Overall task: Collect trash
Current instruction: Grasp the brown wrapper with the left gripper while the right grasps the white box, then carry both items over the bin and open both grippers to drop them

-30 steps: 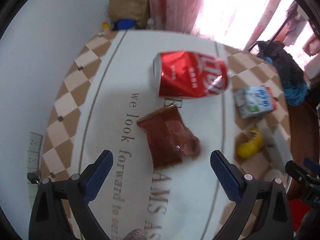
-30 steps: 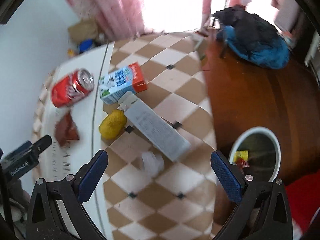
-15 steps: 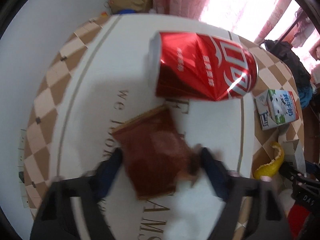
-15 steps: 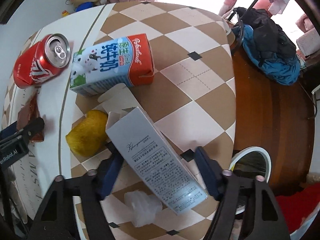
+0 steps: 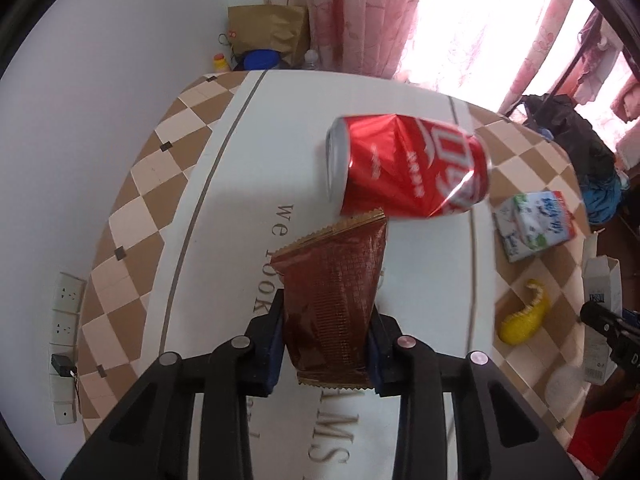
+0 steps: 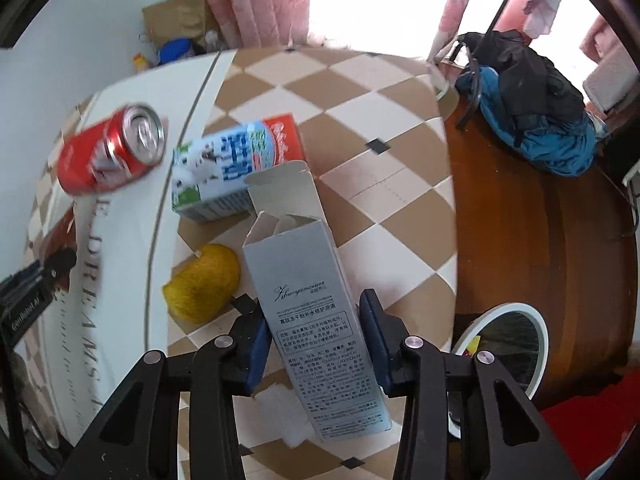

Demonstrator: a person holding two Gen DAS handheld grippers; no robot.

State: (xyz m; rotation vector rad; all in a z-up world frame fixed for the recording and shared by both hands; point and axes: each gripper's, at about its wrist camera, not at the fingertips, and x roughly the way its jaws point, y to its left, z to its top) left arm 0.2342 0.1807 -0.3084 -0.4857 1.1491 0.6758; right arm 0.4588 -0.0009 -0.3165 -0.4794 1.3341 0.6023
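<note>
My left gripper point(image 5: 326, 338) is shut on a brown snack wrapper point(image 5: 334, 296), held just above the white table runner. A dented red soda can point(image 5: 408, 166) lies just beyond it. My right gripper point(image 6: 316, 340) is shut on a silver carton box point(image 6: 308, 300) with its top flap open. A milk carton point(image 6: 232, 168), a yellow peel point(image 6: 204, 282) and a crumpled white tissue point(image 6: 288, 416) lie near the box. A white-rimmed trash bin point(image 6: 512, 352) stands on the floor to the right.
The table point(image 6: 360, 120) has a brown and cream check cloth with a white lettered runner point(image 5: 224, 208). A blue and black backpack point(image 6: 528, 104) lies on the wood floor. A paper bag point(image 5: 268, 32) and bottles stand by pink curtains at the wall.
Both grippers moved down from open to shut: the left closed on the brown wrapper, the right closed on the silver box. The can looks shifted slightly.
</note>
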